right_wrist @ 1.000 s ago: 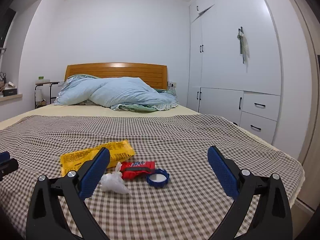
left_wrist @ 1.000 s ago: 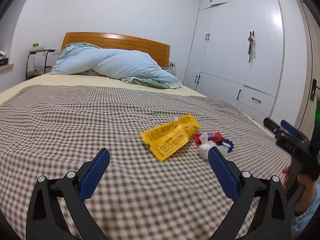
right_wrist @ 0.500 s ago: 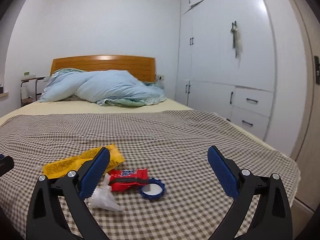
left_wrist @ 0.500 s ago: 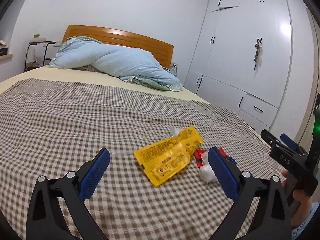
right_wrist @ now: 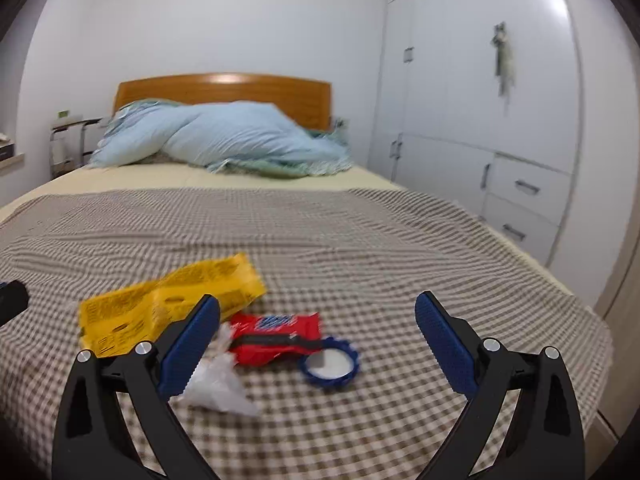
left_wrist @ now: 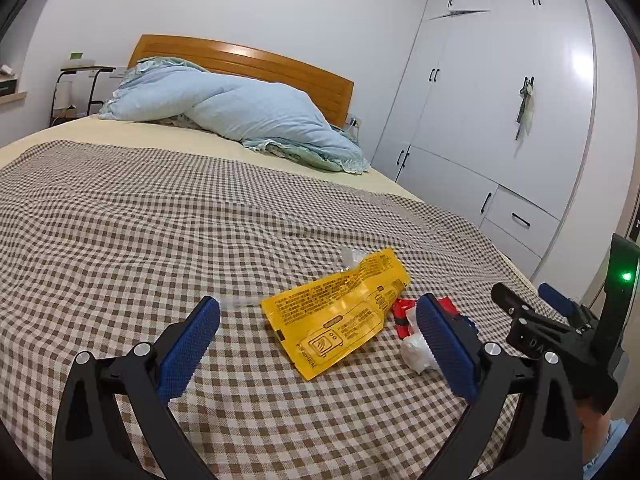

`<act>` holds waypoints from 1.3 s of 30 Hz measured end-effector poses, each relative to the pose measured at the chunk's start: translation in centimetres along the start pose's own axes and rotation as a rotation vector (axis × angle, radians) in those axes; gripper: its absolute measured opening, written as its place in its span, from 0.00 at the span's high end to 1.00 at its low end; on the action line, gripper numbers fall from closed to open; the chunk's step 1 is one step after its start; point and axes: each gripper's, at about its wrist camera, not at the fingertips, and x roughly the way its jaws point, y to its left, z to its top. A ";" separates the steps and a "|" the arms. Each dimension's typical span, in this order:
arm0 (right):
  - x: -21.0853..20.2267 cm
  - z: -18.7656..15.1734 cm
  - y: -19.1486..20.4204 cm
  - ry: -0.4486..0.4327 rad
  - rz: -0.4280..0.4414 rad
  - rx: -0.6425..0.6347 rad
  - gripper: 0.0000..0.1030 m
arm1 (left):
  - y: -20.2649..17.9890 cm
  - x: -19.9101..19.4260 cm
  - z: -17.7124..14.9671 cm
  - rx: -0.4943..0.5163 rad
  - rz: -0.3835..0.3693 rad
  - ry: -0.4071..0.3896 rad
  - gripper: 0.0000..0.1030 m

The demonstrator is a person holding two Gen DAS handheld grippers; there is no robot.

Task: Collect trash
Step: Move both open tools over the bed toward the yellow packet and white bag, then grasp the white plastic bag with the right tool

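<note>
Approach step, nothing picked up yet: both tongs were spread wide & empty over the checked bedspread [left_wrist: 120, 240]. The yellow wrapper [left_wrist: 340, 316] was the landmark, lying flat between the left gripper [left_wrist: 318, 344] pads. Just right of it sat the red wrapper [right_wrist: 276, 338], in front of that a crumpled white plastic scrap [right_wrist: 216, 384], further right a blue cap [right_wrist: 329, 364]. The right gripper [right_wrist: 318, 344] framed the red wrapper & cap. Next move probably needs a descent onto one piece, pads pinching a raised edge w/o snagging cloth. Only the right view showed the cap; only the left view showed a clear scrap [left_wrist: 350, 258] behind the wrapper.
</note>
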 end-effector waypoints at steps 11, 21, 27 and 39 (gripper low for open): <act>2.0 -1.0 -0.8 0.094 0.007 -0.051 0.09 | 2.0 0.5 0.0 -0.053 0.023 0.049 0.07; 4.8 -1.3 0.0 0.249 0.126 -0.021 0.09 | 3.0 1.3 0.3 -0.098 0.020 0.064 0.07; 5.2 -2.5 4.2 0.300 0.234 -0.111 0.09 | 3.6 1.6 0.1 -0.137 0.011 0.086 0.08; 5.6 -3.6 3.3 0.332 0.283 -0.020 0.74 | 3.9 2.0 -1.0 -0.169 0.004 0.148 0.07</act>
